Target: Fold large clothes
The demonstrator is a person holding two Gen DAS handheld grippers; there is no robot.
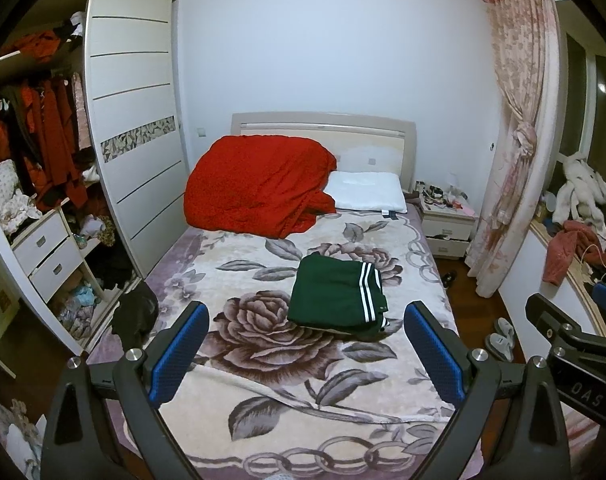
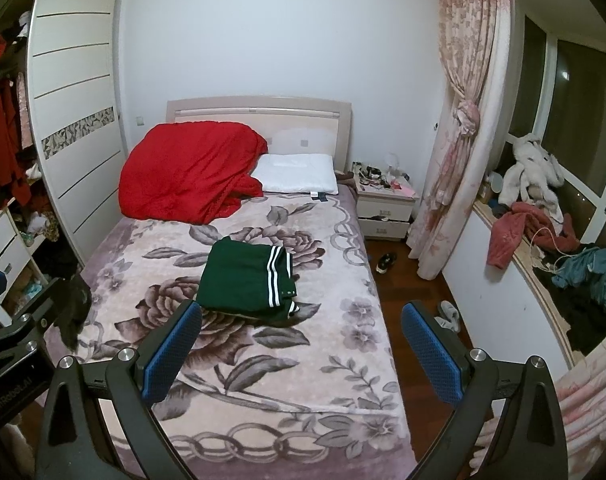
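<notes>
The green garment [image 1: 337, 294] with white stripes lies folded into a neat rectangle near the middle of the bed [image 1: 263, 384], on the flowered blanket — at about 12 o'clock from the left tongs [image 1: 306, 354] and about 11 o'clock from the right tongs [image 2: 301, 350]. Both tongs stand wide apart and hold nothing; they hang above the foot of the bed, well short of the garment.

Judging by that tidy shape, the folding of this piece looks finished, or close to it. The step in hand seems to be the pause between pieces — either a last tidying or a move to the next garment.

A dark garment [image 2: 73, 308] hangs over the bed's edge at about 9 o'clock from the right tongs. If it comes next, the move calls for closing the tongs on its edge, pulling it onto the open blanket and spreading it flat, clear of the red quilt [image 1: 255, 186] and the pillow [image 1: 367, 192] at the head.
</notes>
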